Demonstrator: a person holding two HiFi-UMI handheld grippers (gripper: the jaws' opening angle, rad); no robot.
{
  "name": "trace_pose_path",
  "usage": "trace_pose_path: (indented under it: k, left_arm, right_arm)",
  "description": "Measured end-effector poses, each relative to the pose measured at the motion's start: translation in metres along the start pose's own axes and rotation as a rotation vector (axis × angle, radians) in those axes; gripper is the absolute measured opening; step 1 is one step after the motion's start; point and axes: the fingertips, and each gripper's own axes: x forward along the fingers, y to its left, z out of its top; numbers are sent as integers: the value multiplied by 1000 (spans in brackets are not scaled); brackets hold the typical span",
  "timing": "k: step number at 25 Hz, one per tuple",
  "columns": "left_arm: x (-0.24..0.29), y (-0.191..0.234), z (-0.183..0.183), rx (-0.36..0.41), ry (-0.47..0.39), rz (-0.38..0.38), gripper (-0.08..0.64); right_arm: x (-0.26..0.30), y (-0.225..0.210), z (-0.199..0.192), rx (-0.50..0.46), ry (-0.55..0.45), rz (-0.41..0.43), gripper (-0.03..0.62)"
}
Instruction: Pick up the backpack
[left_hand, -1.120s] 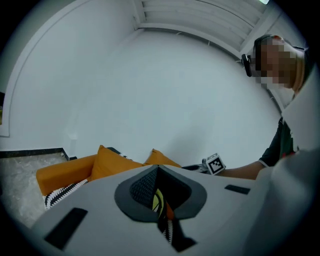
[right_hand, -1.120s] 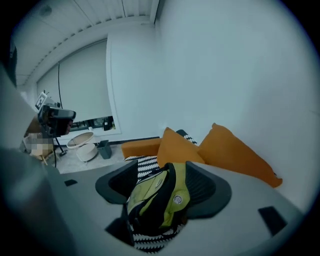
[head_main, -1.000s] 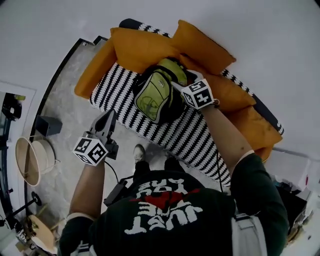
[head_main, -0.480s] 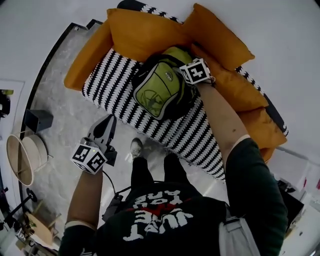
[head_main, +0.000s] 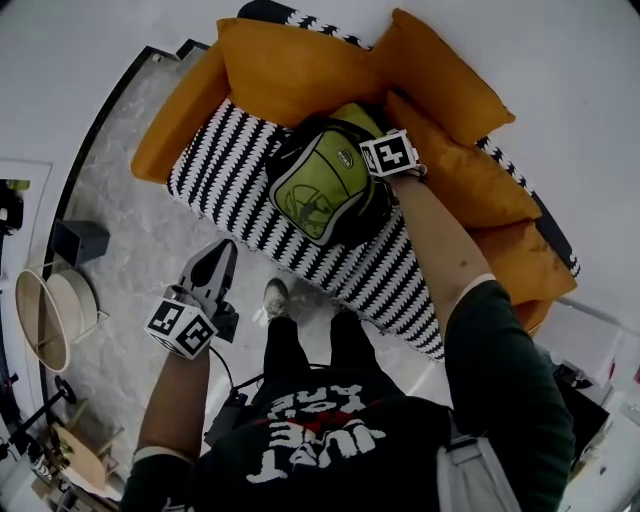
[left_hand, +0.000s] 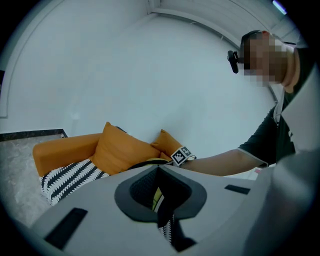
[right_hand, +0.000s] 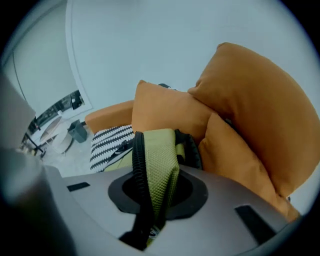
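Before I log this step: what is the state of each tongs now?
Left tongs: shut, empty.
Right tongs: closing on the green backpack strap between them.

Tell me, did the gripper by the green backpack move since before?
Yes. The right gripper sank from above the backpack down onto its top, beside the orange cushions. Its jaws are closing on the backpack's green strap.

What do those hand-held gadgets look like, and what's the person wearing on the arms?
The left gripper and right gripper are grey and black plastic, each bearing a white cube of black square markers. A black cable trails from the left one. The sleeves are short, dark green, pale-edged.
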Motion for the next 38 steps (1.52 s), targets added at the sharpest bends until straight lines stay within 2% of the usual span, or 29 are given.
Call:
trace_pose_path:
  k: [3, 6, 9, 14, 21, 31, 33, 36, 38]
  left_arm:
    - [-3, -3, 7, 2, -8, 0, 0]
    - [-8, -10, 16, 3, -20, 1, 0]
    - [-16, -20, 25, 14, -25, 3, 0]
    - [-31, -33, 52, 48, -62, 4, 0]
    - [-68, -53, 85, 79, -129, 12, 0]
    - [-110, -76, 165, 152, -263, -6, 0]
    - [-120, -90, 193, 166, -292, -20, 0]
    - [-136, -123, 257, 185, -349, -46, 0]
    - [-143, -133, 282, 200, -377, -55, 0]
  right_arm:
    - [-18, 9, 3, 140, -94, 74, 69]
    - [-39, 20, 7, 216, -193, 157, 64]
    - [-65, 32, 11, 241, -257, 222, 60]
    - [-112, 48, 35, 240, -326, 282, 58]
    - [-191, 52, 73, 190, -402, 299, 57]
    - [-355, 11, 164, 154, -585, 263, 57]
    - [-404, 3, 192, 137, -621, 245, 57]
    - [-501, -10, 253, 91, -666, 210, 57]
    - [-546, -13, 281, 59, -708, 195, 57]
